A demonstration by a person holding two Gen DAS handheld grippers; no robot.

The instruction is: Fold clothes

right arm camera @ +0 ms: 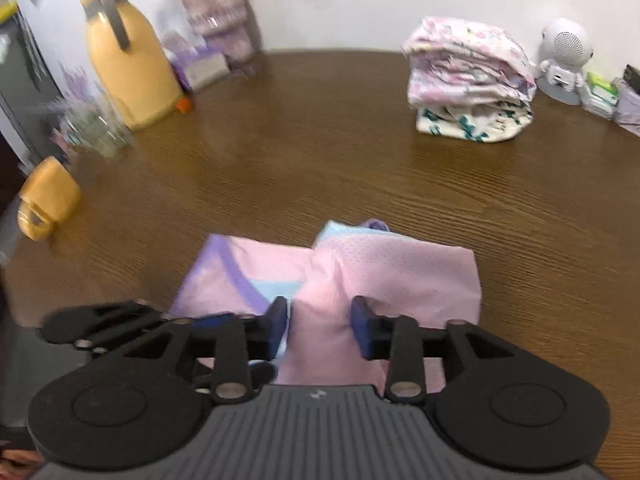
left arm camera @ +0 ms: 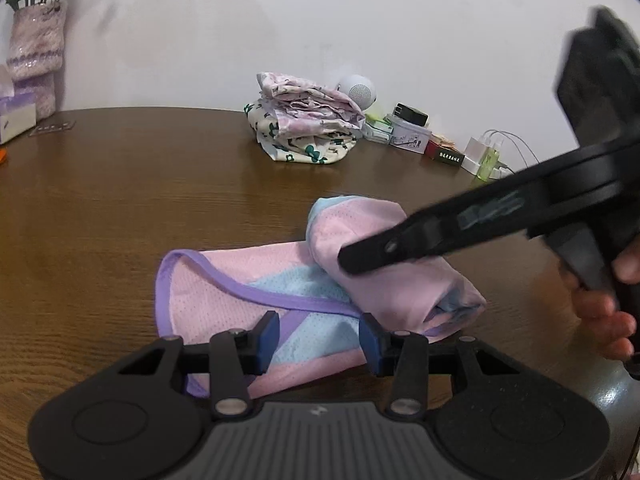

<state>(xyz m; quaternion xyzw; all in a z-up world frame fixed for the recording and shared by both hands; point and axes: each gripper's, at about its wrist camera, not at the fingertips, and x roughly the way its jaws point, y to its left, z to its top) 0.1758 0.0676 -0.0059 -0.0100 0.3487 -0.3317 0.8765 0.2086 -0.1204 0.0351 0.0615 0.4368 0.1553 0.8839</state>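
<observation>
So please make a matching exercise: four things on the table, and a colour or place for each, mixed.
Things:
1. garment
2. stack
3. jug
4. speaker

Descriptions:
A. yellow, far left
B. white, right of the folded clothes
C. pink and blue with purple trim, between the grippers
D. floral, folded, by the wall

Pairs: 1-C, 2-D, 3-A, 4-B

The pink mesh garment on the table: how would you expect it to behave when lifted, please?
The pink mesh garment is probably floppy: it already drapes in soft folds. Likely light, since the mesh looks thin. Its folded part may fall open if lifted.
</observation>
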